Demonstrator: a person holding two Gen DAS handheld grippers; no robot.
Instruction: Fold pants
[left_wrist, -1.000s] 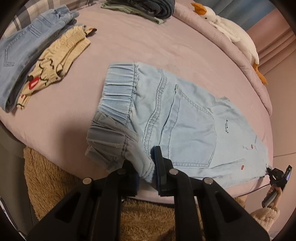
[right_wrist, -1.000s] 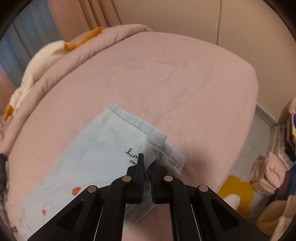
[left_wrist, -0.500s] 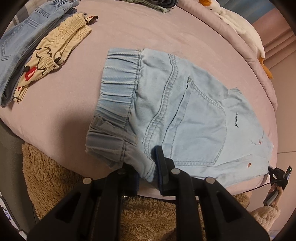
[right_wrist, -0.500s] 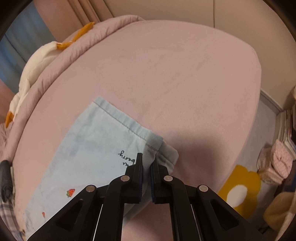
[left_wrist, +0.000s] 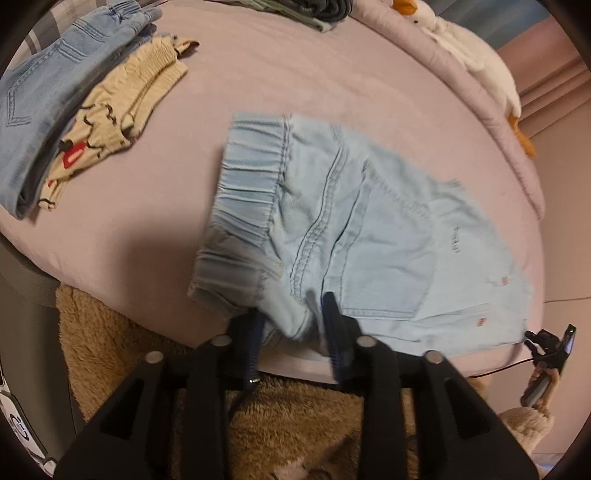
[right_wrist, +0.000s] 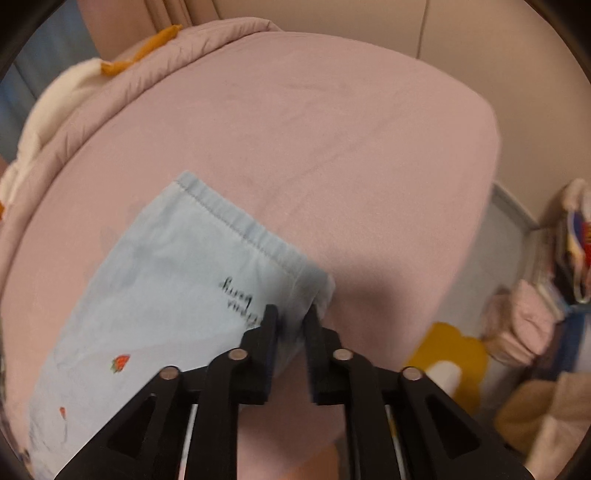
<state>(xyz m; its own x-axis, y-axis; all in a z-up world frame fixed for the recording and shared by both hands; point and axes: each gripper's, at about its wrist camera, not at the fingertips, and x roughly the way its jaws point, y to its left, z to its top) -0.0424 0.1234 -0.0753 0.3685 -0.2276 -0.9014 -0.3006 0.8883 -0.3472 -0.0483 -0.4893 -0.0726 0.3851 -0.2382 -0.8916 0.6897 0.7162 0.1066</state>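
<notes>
The pants (left_wrist: 362, 236) are laid lengthwise between the left gripper (left_wrist: 293, 325) at the waist and the right gripper (right_wrist: 291, 325) at the hem, both jaws being opened with denim between them.

Bed (right_wrist: 332, 147) beyond and right of light blue pants (left_wrist: 369, 229) is bare sheet, free to cross. Left side taken: folded jeans (left_wrist: 44, 103) w/ cream patterned garment (left_wrist: 122, 107) just beside. Far edge: dark clothes pile (left_wrist: 317, 9), plush goose (left_wrist: 476, 51) on rolled quilt (right_wrist: 155, 77). Between pants & left pile, open strip. Floor right of bed cluttered w/ bags, books (right_wrist: 554, 280).
</notes>
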